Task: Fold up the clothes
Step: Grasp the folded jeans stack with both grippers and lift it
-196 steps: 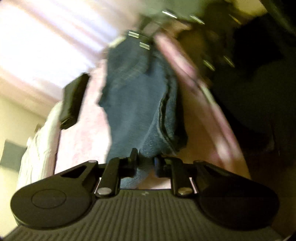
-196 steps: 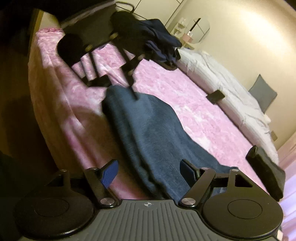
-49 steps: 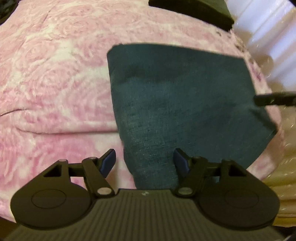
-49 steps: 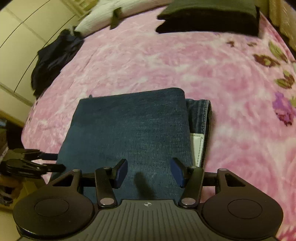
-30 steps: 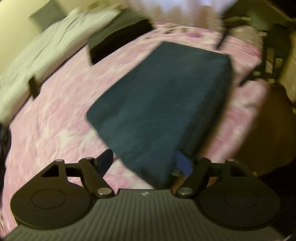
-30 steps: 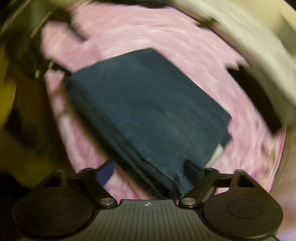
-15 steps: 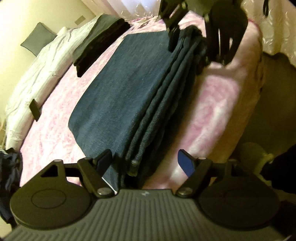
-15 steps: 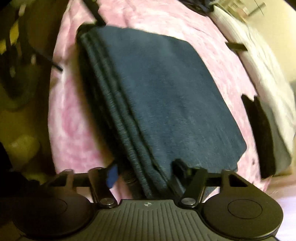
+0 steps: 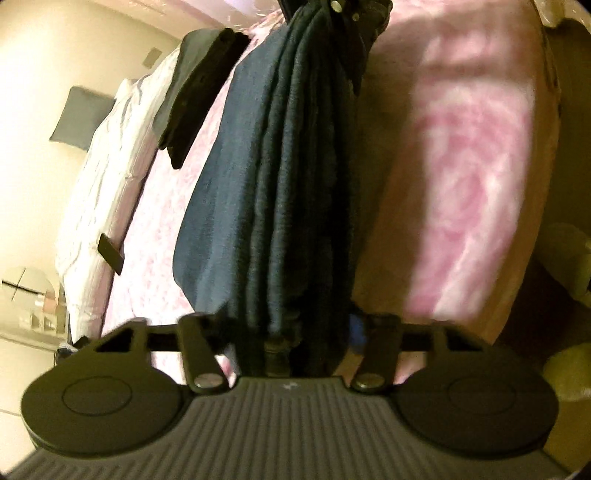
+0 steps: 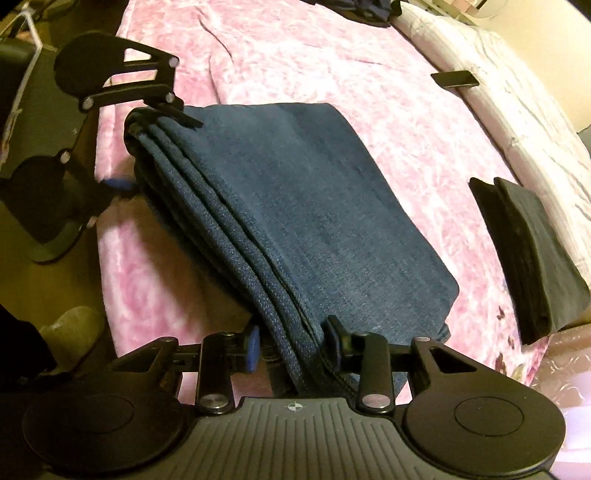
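Observation:
Folded blue jeans (image 10: 314, 206) lie as a thick stack on the pink blanket (image 10: 295, 55), close to the bed's edge. My right gripper (image 10: 293, 343) straddles the near corner of the layered edge. Its jaws are closing, and both pads touch the denim. My left gripper (image 10: 155, 151) grips the far corner of the same edge, one finger on top and the blue pad below. In the left wrist view the jeans (image 9: 258, 184) run away between the left gripper's (image 9: 291, 326) closing jaws, whose pads meet the fabric.
A folded black garment (image 10: 532, 258) lies to the right on the blanket, beside a white duvet (image 10: 517, 92). A small black object (image 10: 452, 79) rests at the duvet's edge. Dark clothes (image 10: 362, 7) sit at the far end. The bed drops to the floor on the left, near a pale slipper (image 10: 70, 328).
Both grippers' jaws have narrowed onto the stack's edge. The left gripper has sunk and rolled down to the stack's corner. Earlier the jeans were folded down flat.

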A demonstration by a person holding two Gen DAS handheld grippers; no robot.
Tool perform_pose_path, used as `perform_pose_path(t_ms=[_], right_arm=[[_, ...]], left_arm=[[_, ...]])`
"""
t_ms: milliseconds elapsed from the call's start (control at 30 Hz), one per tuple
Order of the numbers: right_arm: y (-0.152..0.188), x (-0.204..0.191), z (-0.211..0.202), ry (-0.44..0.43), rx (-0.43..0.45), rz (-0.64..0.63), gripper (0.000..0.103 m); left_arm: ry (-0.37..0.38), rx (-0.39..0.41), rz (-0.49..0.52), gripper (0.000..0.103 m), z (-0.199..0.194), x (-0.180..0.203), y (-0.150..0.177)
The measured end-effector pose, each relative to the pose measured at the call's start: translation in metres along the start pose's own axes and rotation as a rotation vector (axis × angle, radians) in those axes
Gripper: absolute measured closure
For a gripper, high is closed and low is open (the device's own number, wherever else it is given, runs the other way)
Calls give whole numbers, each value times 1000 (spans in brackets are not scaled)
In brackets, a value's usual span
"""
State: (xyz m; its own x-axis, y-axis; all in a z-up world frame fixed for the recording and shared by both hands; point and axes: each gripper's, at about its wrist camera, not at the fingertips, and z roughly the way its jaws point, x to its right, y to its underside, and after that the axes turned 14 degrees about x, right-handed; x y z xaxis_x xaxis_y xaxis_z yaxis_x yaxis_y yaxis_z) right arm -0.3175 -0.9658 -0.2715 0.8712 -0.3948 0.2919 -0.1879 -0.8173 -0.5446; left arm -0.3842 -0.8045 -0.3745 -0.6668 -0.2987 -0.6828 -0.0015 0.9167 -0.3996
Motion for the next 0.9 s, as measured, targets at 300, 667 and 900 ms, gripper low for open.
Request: perform_pose_path(t_ms=[300, 667, 900], right_arm=[[12, -22, 10, 73, 36, -118, 38], [36, -32, 43, 146, -32, -230, 63], [7, -13, 15, 139, -56, -202, 72]], left_arm=[[129, 21, -197, 70, -5, -62, -1], [245, 23, -257, 70, -7, -87, 0], [230, 27, -133, 72, -29, -97, -10]])
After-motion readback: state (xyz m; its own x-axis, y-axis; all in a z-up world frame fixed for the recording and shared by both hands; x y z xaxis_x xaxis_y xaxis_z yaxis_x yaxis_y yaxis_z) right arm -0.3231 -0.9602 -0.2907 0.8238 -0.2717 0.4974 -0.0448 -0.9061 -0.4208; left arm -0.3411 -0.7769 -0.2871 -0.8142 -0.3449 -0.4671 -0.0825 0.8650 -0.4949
